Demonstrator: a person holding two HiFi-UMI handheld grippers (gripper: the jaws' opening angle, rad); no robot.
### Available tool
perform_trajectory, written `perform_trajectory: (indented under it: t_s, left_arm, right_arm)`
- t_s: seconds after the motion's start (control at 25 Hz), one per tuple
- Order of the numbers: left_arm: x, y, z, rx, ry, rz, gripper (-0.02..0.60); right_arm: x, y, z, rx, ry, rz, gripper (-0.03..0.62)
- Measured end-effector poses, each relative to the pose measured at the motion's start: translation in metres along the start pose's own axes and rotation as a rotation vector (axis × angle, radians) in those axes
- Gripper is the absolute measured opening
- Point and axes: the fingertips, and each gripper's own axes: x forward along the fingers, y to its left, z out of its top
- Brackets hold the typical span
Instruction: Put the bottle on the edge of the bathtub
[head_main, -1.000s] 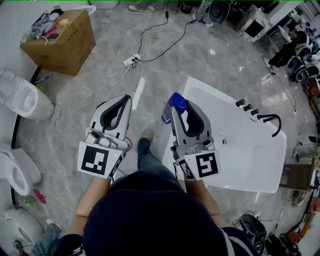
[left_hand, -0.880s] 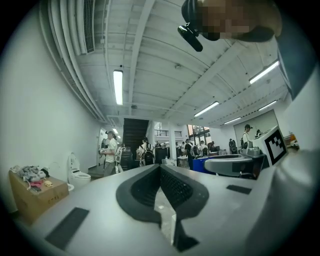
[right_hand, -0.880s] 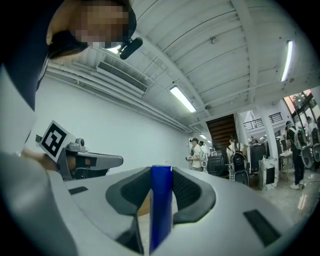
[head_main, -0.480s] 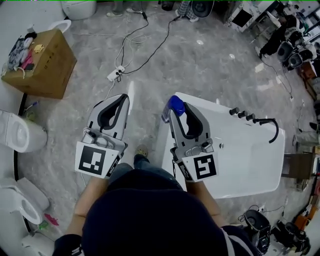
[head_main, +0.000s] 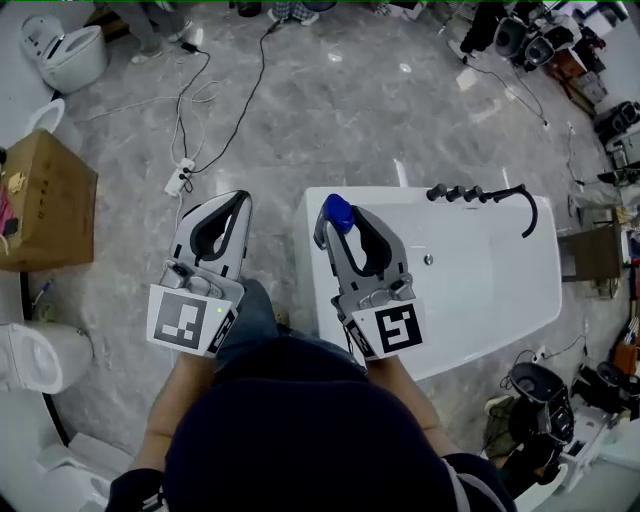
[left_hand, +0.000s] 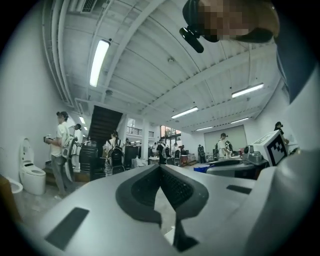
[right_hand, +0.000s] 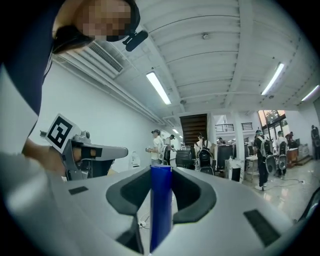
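A blue bottle (head_main: 337, 212) is held upright between the jaws of my right gripper (head_main: 335, 216). In the right gripper view the bottle (right_hand: 161, 210) stands as a dark blue column, with both pads of the right gripper (right_hand: 161, 172) closed against it. Gripper and bottle hang over the left end of the white bathtub (head_main: 470, 285), close to its left rim. My left gripper (head_main: 242, 198) is beside it over the marble floor, left of the tub. In the left gripper view its tips (left_hand: 160, 167) meet with nothing between them.
A black faucet (head_main: 520, 205) and knobs sit on the tub's far rim. A cardboard box (head_main: 45, 205) and toilets (head_main: 65, 50) (head_main: 40, 355) stand at the left. A power strip (head_main: 180, 180) with cables lies on the floor. Equipment crowds the right side. Several people stand far off.
The view has swung round: the bathtub has shifted from ahead and to the right to directly beneath my right gripper, and the box has slid left. Both grippers keep their pose and the bottle stays gripped.
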Motion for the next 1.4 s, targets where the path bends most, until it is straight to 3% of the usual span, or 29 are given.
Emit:
perform_trajectory:
  t_s: [0.52,0.84,1.04,1.4]
  left_arm:
    - [0.16,0.027,-0.041,-0.007,0.086,-0.456,0.023]
    - [0.228,0.032,-0.087,-0.025,0.165,-0.694,0.023]
    - [0.243,0.035,-0.12,-0.037,0.233,-0.786,0.023]
    - [0.256,0.017,-0.182,-0.023,0.327,-0.888,0.023]
  right_arm:
    - [0.077,-0.093,-0.063,0.054,0.142,-0.339,0.144]
    - [0.116,-0.134,-0.11,0.068,0.232,-0.499,0.144]
    - [0.127,-0.148,-0.15,0.111,0.289,-0.589,0.144]
    - [0.124,-0.164,-0.237,0.179,0.403,-0.626,0.143]
